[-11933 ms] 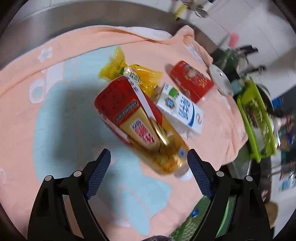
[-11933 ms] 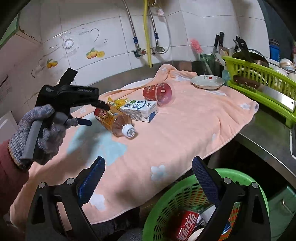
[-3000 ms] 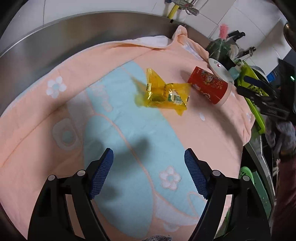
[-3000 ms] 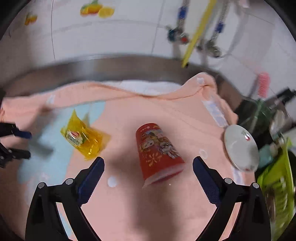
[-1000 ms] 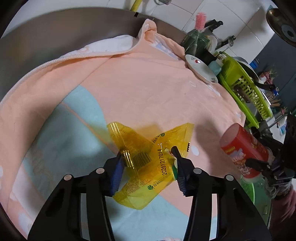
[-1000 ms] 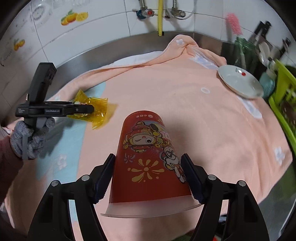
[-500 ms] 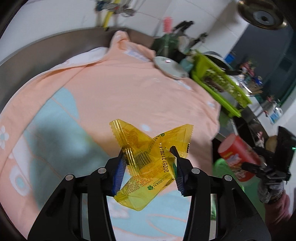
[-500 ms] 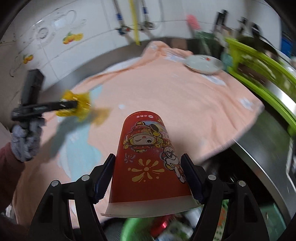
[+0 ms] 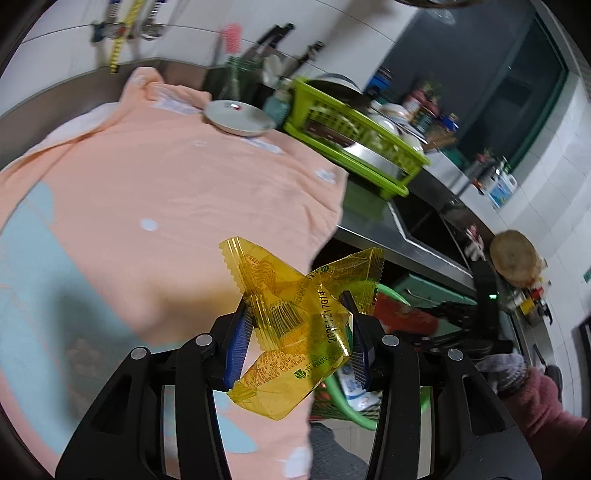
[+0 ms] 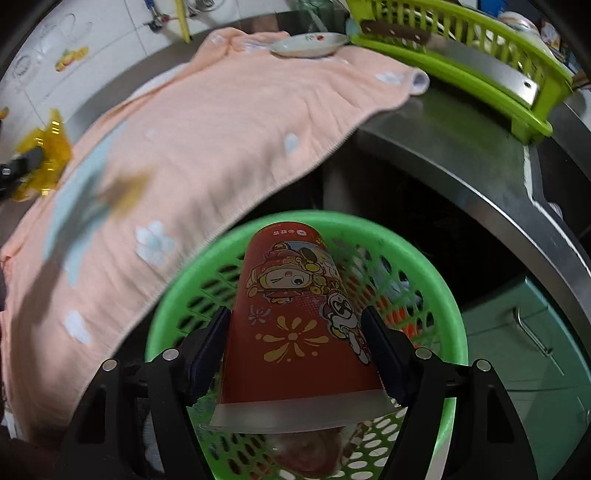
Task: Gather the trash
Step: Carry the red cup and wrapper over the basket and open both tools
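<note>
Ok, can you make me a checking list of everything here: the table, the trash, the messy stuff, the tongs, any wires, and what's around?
Surface: peach towel with blue patches spread over a steel counter.
Job's things: yellow wrapper and red paper cup, both carried; green basket below the counter edge, trash already inside.
Clutter: white dish on the towel's far edge; green dish rack beside it.
Tongs: left tongs shut on the wrapper; right tongs shut on the cup, over the basket.
Cables: nothing seen.
Surroundings: tiled wall with pipes; teal cabinet.

Steel counter (image 10: 461, 162) bears peach towel (image 9: 166, 192); white dish (image 9: 238, 117) on towel
</note>
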### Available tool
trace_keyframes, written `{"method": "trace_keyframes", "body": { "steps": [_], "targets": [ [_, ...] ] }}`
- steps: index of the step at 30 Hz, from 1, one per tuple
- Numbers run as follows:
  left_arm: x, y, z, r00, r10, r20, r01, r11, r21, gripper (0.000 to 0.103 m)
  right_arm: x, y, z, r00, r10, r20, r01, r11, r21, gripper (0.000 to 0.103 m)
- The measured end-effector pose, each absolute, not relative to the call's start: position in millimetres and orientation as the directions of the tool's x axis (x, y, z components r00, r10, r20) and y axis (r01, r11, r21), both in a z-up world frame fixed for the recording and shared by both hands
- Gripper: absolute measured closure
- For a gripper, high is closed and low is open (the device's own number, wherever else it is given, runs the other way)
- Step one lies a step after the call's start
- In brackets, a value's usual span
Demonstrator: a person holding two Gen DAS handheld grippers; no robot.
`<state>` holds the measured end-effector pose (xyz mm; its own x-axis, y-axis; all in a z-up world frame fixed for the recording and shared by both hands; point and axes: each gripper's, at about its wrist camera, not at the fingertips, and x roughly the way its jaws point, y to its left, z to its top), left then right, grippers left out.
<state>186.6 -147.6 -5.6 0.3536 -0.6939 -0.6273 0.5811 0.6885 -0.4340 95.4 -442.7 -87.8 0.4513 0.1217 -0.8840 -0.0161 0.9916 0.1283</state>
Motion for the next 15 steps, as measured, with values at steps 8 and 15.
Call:
{"method": "trace_keyframes", "body": {
  "steps": [8, 15],
  "targets": [
    [160.2, -185.2, -20.7, 0.286, -0.693, -0.662, 0.629, 0.657, -0.416, 0.057, 96.8, -451.5, -104.3, 0.450, 0.135, -0.883, 0.021, 0.987, 0.161, 0.033],
    [143.0, -211.9, -37.2, 0.224, -0.683, -0.695, 0.657, 0.633, -0.410, 0.057, 92.0, -465.0, -94.0, 0.508, 0.145, -0.849, 0.056, 0.978, 0.200, 0.032]
  ]
}}
